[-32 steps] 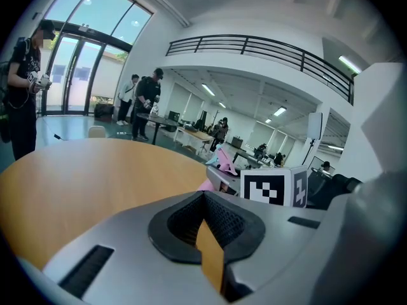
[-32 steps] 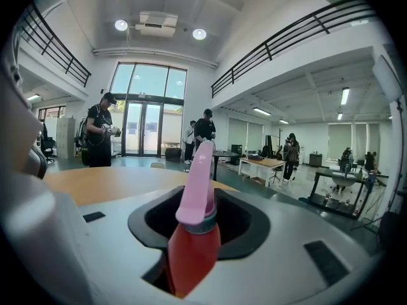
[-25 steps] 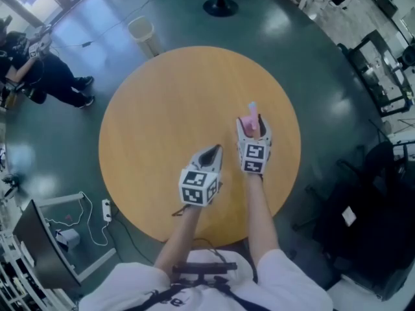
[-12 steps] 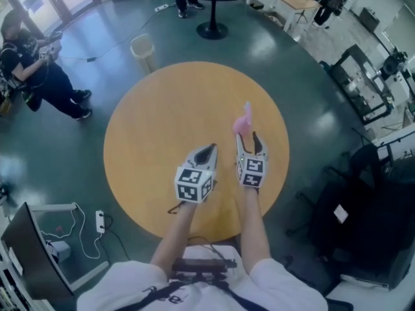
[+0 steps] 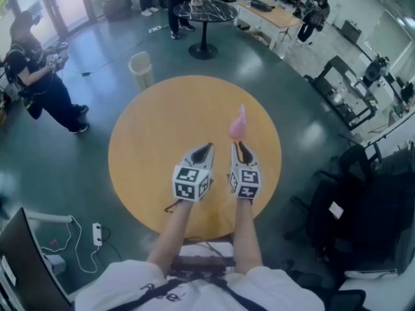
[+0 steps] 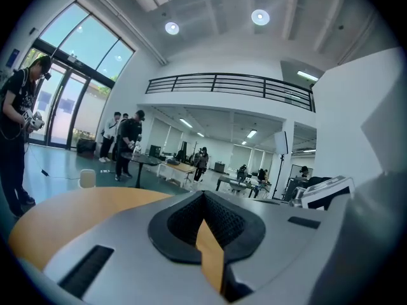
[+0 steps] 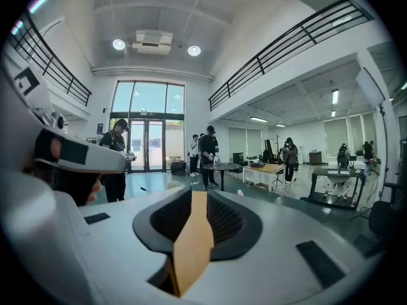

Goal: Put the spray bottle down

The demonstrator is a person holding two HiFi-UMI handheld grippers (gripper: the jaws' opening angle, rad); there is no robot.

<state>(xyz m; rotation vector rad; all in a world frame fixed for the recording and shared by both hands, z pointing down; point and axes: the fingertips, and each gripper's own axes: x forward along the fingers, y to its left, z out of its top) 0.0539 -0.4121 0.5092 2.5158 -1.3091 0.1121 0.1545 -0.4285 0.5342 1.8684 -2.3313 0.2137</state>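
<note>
The pink spray bottle (image 5: 237,125) stands upright on the round wooden table (image 5: 155,135), right of its middle. My right gripper (image 5: 242,149) hangs just short of the bottle, not touching it. Its jaws are closing, with a narrow gap left and nothing between them; in the right gripper view (image 7: 198,196) only table wood shows through the gap. A speck of the bottle's pink top (image 7: 240,192) peeks over the right jaw. My left gripper (image 5: 203,150) floats beside the right one, tips together and empty; in the left gripper view (image 6: 203,196) its pads meet at the far end.
A pale waste bin (image 5: 141,67) stands on the floor beyond the table. A black round table (image 5: 204,10) with people is farther back, and one person (image 5: 35,63) stands at far left. Dark chairs (image 5: 363,199) crowd the right. A power strip (image 5: 97,233) lies lower left.
The right gripper let go of the bottle and pulled back toward me, its jaws narrowing. The left gripper also drew back and rose. The bottle stays standing on the table.
</note>
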